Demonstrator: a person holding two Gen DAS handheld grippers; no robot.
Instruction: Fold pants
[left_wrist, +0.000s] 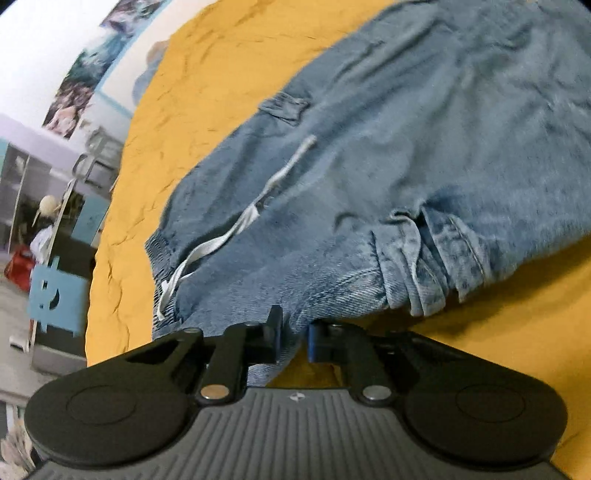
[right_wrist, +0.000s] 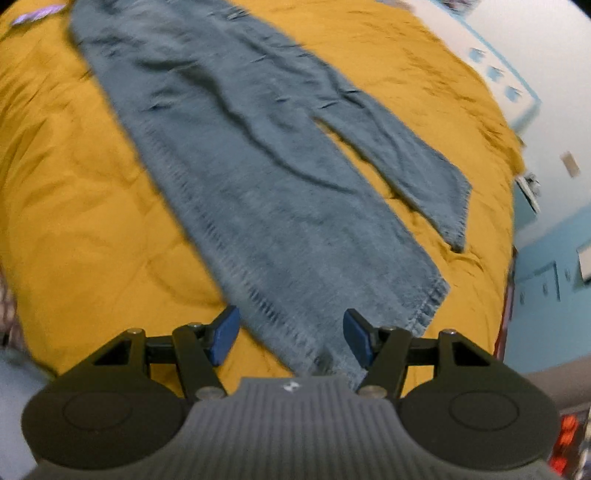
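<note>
The left gripper (left_wrist: 293, 338) has its jaws pinched on the jeans (left_wrist: 369, 177) waistband, while the right gripper (right_wrist: 291, 338) stands wide open, its jaws straddling a leg hem without pressing it.

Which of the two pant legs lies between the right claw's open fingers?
The longer, wider leg running down to the right claw. The other leg ends far off to its right, on the yellow cover.

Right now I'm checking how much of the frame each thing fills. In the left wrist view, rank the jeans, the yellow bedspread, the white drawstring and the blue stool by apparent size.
1. jeans
2. yellow bedspread
3. blue stool
4. white drawstring

The jeans lie nearest the camera, which inflates them.
</note>
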